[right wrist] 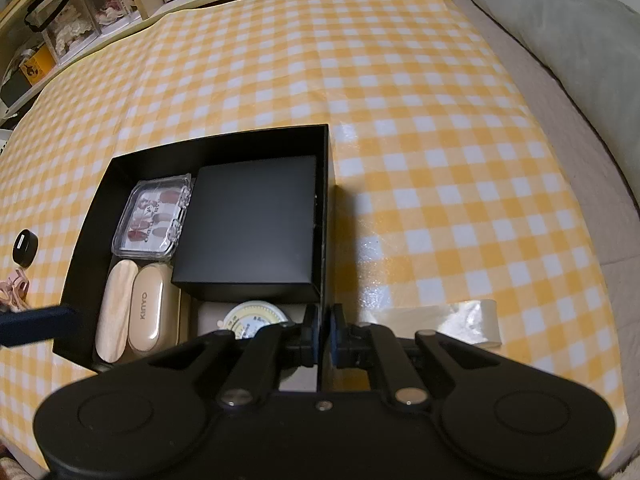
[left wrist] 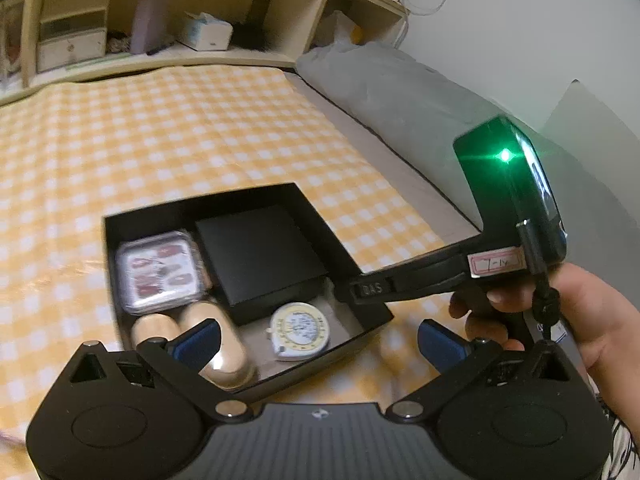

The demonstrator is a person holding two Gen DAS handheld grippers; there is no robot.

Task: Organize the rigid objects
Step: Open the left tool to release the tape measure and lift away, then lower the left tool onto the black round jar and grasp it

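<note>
An open black box (left wrist: 200, 202) (right wrist: 216, 136) lies on the yellow checked cloth. Inside are a smaller black box (left wrist: 260, 252) (right wrist: 252, 220), a clear case of press-on nails (left wrist: 160, 272) (right wrist: 154, 216), two beige oblong cases (left wrist: 228, 352) (right wrist: 150, 308) and a round tape measure (left wrist: 300, 330) (right wrist: 252, 316). My left gripper (left wrist: 320, 342) hovers open and wide above the box's near end with nothing between its fingers; one of its fingers (right wrist: 36, 324) shows blurred in the right wrist view. My right gripper (right wrist: 324, 332) (left wrist: 366, 290) is shut on the box's right wall.
A grey pillow (left wrist: 380, 92) (right wrist: 560, 20) lies along the right, and wooden shelves (left wrist: 160, 20) stand at the back. Left of the box are a small round black item (right wrist: 25, 246) and a pink cord (right wrist: 14, 284). A pale tape roll (right wrist: 460, 320) lies to its right.
</note>
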